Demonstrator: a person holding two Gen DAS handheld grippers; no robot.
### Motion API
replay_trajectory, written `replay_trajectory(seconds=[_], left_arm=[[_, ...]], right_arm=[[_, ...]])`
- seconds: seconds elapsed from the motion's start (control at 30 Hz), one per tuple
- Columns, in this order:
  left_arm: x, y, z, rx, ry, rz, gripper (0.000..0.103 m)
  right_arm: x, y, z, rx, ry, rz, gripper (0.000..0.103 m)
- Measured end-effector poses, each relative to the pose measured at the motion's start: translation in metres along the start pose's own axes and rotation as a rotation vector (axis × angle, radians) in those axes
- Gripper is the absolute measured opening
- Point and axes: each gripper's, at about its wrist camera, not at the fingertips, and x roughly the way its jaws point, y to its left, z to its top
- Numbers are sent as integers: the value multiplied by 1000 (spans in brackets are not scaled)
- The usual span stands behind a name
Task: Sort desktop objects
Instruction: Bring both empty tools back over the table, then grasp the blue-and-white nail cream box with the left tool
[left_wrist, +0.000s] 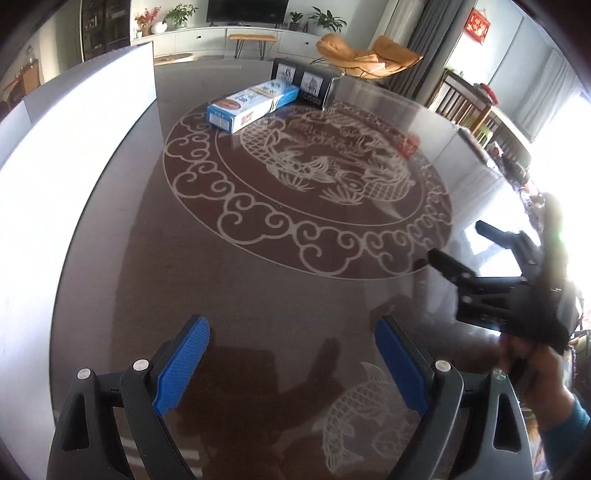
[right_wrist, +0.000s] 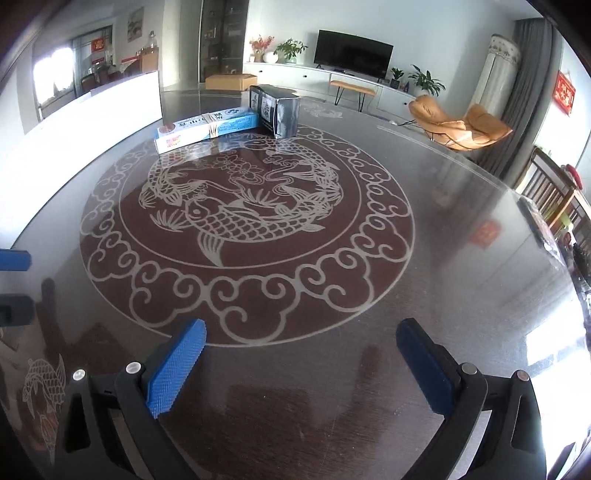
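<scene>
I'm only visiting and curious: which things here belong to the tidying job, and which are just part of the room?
Part of the job:
- blue-and-white box on the table
- dark box right behind it
- left gripper, open and empty
- right gripper, open and empty

Just around:
- white panel
- television
- orange chair
- potted plants
</scene>
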Motion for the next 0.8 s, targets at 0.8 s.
replay_trajectory(seconds=[0.8], left_arm=[[23, -6, 6, 240, 72, 95, 103]], right_arm=[[-3, 0, -6, -9, 1, -16, 103]])
